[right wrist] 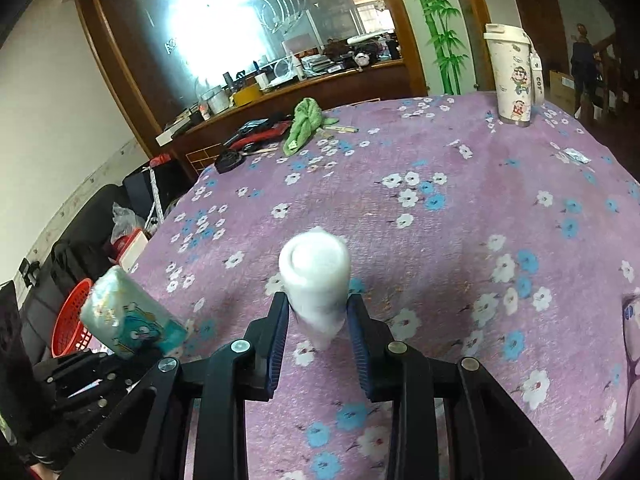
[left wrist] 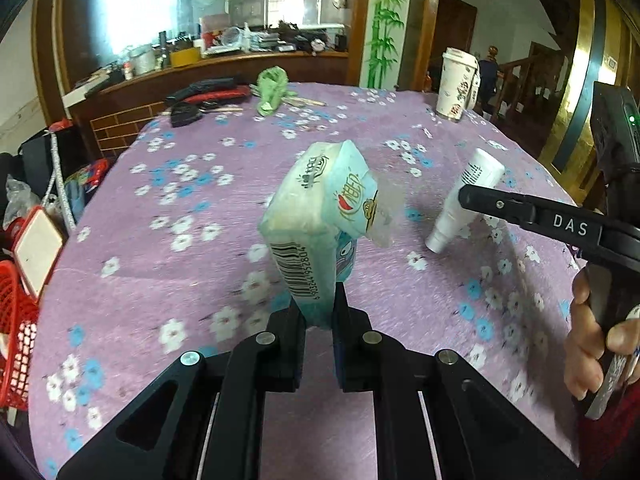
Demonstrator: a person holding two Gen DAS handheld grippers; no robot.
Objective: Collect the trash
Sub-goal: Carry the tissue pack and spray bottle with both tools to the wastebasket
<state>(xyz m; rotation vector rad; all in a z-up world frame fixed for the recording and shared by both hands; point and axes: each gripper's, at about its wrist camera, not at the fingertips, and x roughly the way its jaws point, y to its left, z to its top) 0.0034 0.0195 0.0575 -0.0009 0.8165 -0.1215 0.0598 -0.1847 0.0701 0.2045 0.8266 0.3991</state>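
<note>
Our left gripper (left wrist: pixel 320 312) pinches a tissue pack (left wrist: pixel 320 216) by its bottom end, lifted clear of the flowered tablecloth (left wrist: pixel 160 280). Our right gripper (right wrist: pixel 318 320) clamps a white tube (right wrist: pixel 316 280) by its tail, cap forward. Both pieces look ready for the red basket (right wrist: pixel 72 320) beside the table, probably the bin, though blur obscures it.

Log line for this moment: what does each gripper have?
left gripper: shut on tissue pack, lifted | right gripper: shut on white tube | red basket: beside table, left
</note>
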